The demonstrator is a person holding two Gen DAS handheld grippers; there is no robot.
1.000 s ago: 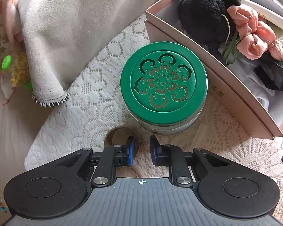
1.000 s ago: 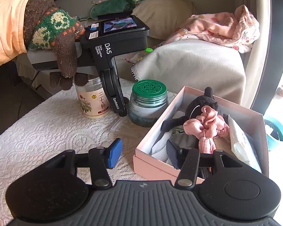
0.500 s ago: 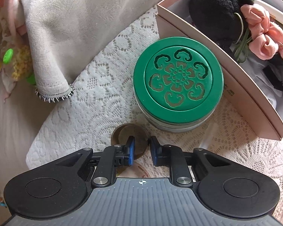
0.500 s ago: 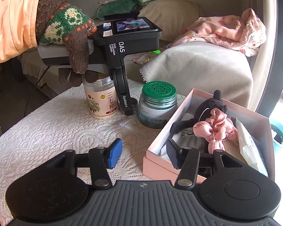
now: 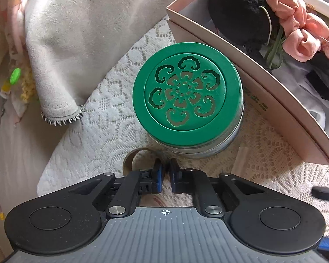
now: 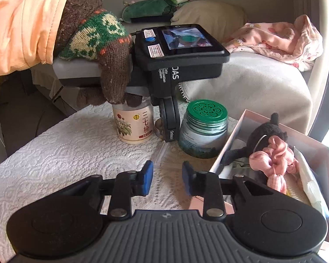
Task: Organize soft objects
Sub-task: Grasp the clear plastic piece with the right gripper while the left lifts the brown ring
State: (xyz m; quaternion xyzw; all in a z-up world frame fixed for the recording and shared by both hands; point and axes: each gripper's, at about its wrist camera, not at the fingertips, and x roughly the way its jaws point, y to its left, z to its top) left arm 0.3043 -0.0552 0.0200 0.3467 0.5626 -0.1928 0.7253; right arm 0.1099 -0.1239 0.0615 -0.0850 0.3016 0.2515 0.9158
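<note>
Two jars stand on the lace-covered desk (image 6: 54, 153): a green-lidded jar (image 5: 187, 100) and a labelled white jar (image 6: 133, 123). One pink box (image 5: 252, 65) holds one black plush toy (image 5: 241, 6) and one pink scrunchie (image 5: 300, 32). The left hand-held gripper (image 5: 165, 176) is nearly pressed together, holding nothing, beside a small brown ring (image 5: 131, 159). The right hand-held gripper (image 6: 167, 174) is spread, empty.

green-lidded jar (image 5: 187, 100), labelled white jar (image 6: 133, 125), lace tablecloth (image 6: 61, 153)

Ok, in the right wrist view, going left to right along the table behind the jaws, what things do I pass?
White labelled jar → green-lidded glass jar → black plush toy in the pink box → pink scrunchie.
</note>
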